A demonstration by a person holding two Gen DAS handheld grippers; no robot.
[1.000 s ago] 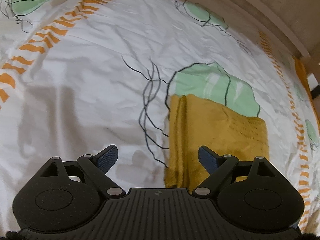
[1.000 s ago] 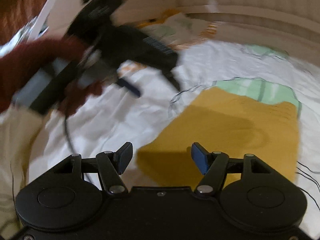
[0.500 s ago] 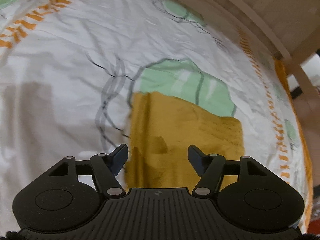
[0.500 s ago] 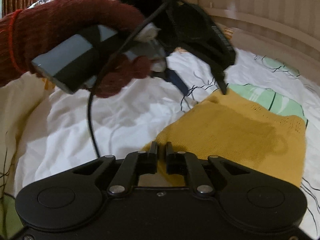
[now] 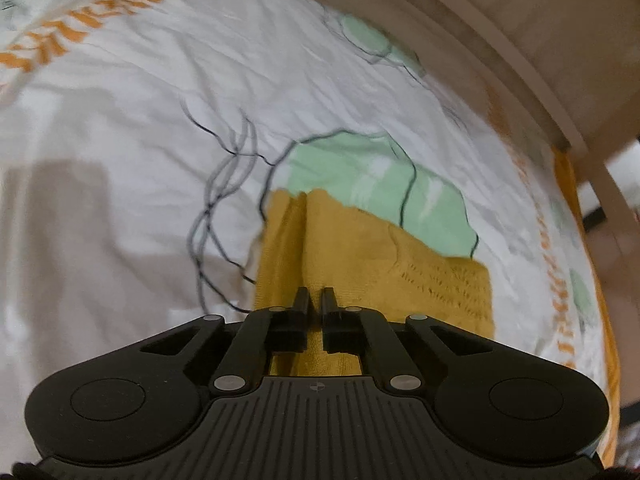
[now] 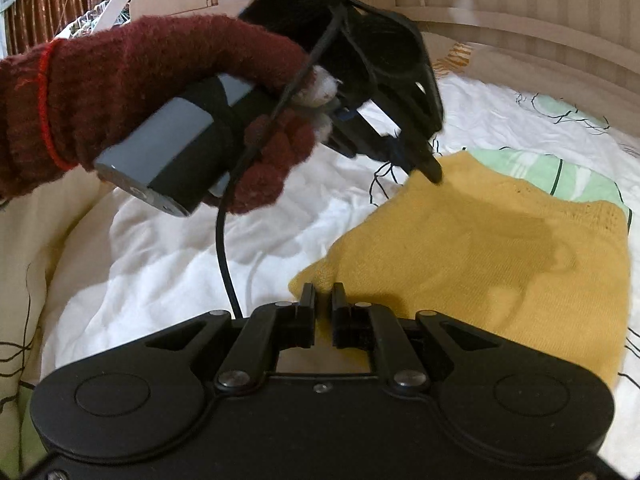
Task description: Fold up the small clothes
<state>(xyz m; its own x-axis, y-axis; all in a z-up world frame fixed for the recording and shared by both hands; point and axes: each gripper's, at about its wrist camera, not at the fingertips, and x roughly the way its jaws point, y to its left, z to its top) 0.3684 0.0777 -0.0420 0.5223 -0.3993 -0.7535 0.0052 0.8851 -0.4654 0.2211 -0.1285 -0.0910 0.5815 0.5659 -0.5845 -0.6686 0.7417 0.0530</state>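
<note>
- The left hand-held gripper (image 5: pixel 315 300) is pinched down to a narrow slit, with a raised ridge of the cloth (image 5: pixel 372 264) caught between its fingertips.
- That cloth is mustard-yellow knit, lying on the bed right under and ahead of the left hand-held gripper, spreading off to its right; a fold line runs straight away from the fingertips.
- The sheet (image 5: pixel 140 152) under it is white with green blobs, black scribbled lines and an orange dashed border; it is wrinkled, and a grey shadow lies to the left of the gripper.
- A pale wooden bed frame (image 5: pixel 480 44) curves past the far side, up and to the right.
- From the right-hand side, the left hand-held gripper (image 6: pixel 430 170) shows up high and to the left, held by a hand in a dark red knitted glove (image 6: pixel 160 92); its tip touches the far left corner of the cloth (image 6: pixel 500 248).
- A black cable (image 6: pixel 224 256) hangs from that handle toward the sheet (image 6: pixel 180 264).
- The right hand-held gripper (image 6: pixel 323 300) is likewise nearly closed, clamped on the near left corner of the cloth, which stretches ahead and to its right.
</note>
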